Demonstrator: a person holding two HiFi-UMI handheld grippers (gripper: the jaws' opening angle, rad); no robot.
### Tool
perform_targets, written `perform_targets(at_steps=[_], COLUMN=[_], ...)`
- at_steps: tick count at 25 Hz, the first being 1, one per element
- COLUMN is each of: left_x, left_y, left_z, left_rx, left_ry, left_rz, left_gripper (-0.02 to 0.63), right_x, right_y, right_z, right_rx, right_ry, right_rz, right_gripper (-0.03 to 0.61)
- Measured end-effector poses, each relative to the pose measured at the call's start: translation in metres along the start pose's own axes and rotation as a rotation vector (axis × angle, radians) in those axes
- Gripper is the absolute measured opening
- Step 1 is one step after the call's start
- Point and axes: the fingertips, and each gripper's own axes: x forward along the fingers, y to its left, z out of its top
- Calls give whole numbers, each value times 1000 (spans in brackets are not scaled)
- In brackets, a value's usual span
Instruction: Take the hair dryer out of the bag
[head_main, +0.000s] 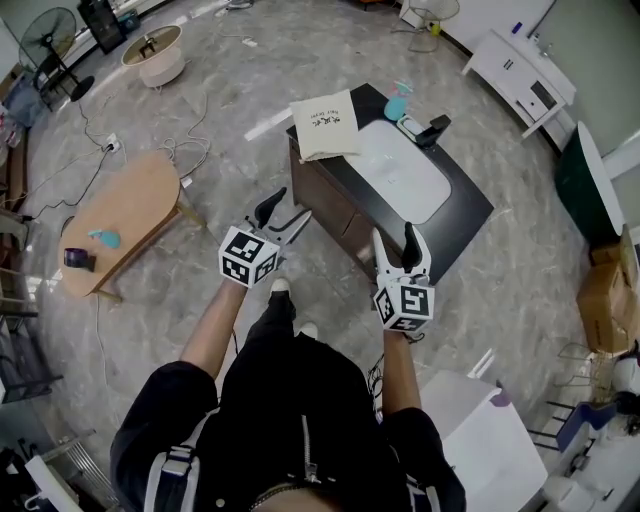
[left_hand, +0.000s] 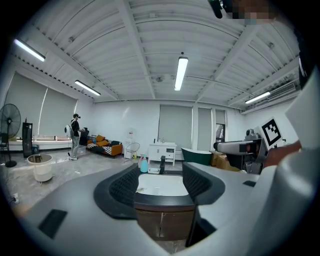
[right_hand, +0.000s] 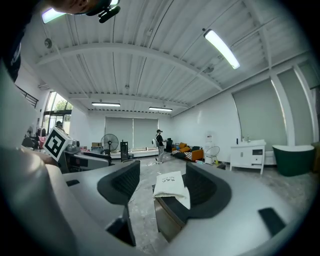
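A cream cloth bag (head_main: 325, 125) with dark print lies on the far left corner of a dark vanity (head_main: 465, 215), which holds a white basin (head_main: 405, 170). No hair dryer shows in any view. My left gripper (head_main: 285, 212) is open and empty, short of the vanity's near left side. In the left gripper view the left gripper (left_hand: 160, 182) frames the basin (left_hand: 160, 186). My right gripper (head_main: 396, 240) is also open and empty at the vanity's near edge. In the right gripper view the bag (right_hand: 171, 184) appears beyond the open right gripper (right_hand: 162, 189), apart from it.
A teal bottle (head_main: 396, 105) and a black faucet (head_main: 435, 128) stand behind the basin. A wooden oval table (head_main: 125, 215) stands to the left, with cables on the floor nearby. A white box (head_main: 480, 430) sits at lower right, and a green tub (head_main: 585, 185) at right. A person (left_hand: 75, 142) stands far off.
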Motion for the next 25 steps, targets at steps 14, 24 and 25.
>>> perform_targets(at_steps=[14,24,25], left_x=[159,250,255], left_y=[108,195,199], left_z=[13,18,18], left_rx=[45,67,66], left_ry=[21,56,59], left_rz=[-93,-190,-199], left_gripper=[282,282,282], right_x=[164,280,287], right_y=[-61,-80,-81], right_z=[13,30,29], right_rx=[9,11,7], right_ry=[32,36,41], right_rz=[-69,-132,-136], right_gripper=[282,282,282])
